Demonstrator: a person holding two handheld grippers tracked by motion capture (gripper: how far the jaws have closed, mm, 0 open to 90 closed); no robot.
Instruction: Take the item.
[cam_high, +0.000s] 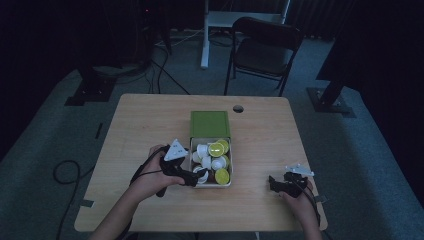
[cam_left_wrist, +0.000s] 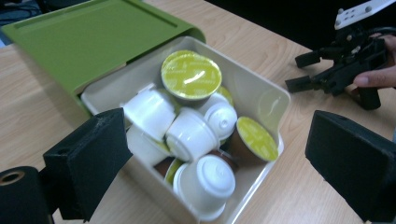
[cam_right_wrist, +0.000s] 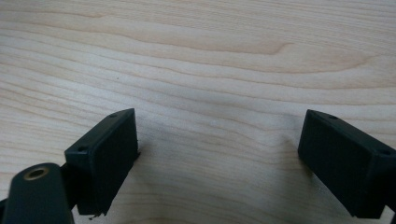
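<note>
A pale wooden tabletop (cam_high: 150, 120) fills the centre of the high view, with bare wood along its upper, left and right edges. At its middle sits a white plastic tray (cam_high: 192, 159) heaped with white and yellow-lidded coffee capsules (cam_high: 216, 149), partly slid out of a green box sleeve (cam_high: 210, 123). The left gripper (cam_high: 196, 177), just left of centre, hovers over the tray's near edge, jaws wide apart and empty. The right gripper (cam_high: 272, 184), lower right, rests open over bare wood, well apart from the tray. Lower capsules are hidden under upper ones; dim light blurs the capsule labels.
</note>
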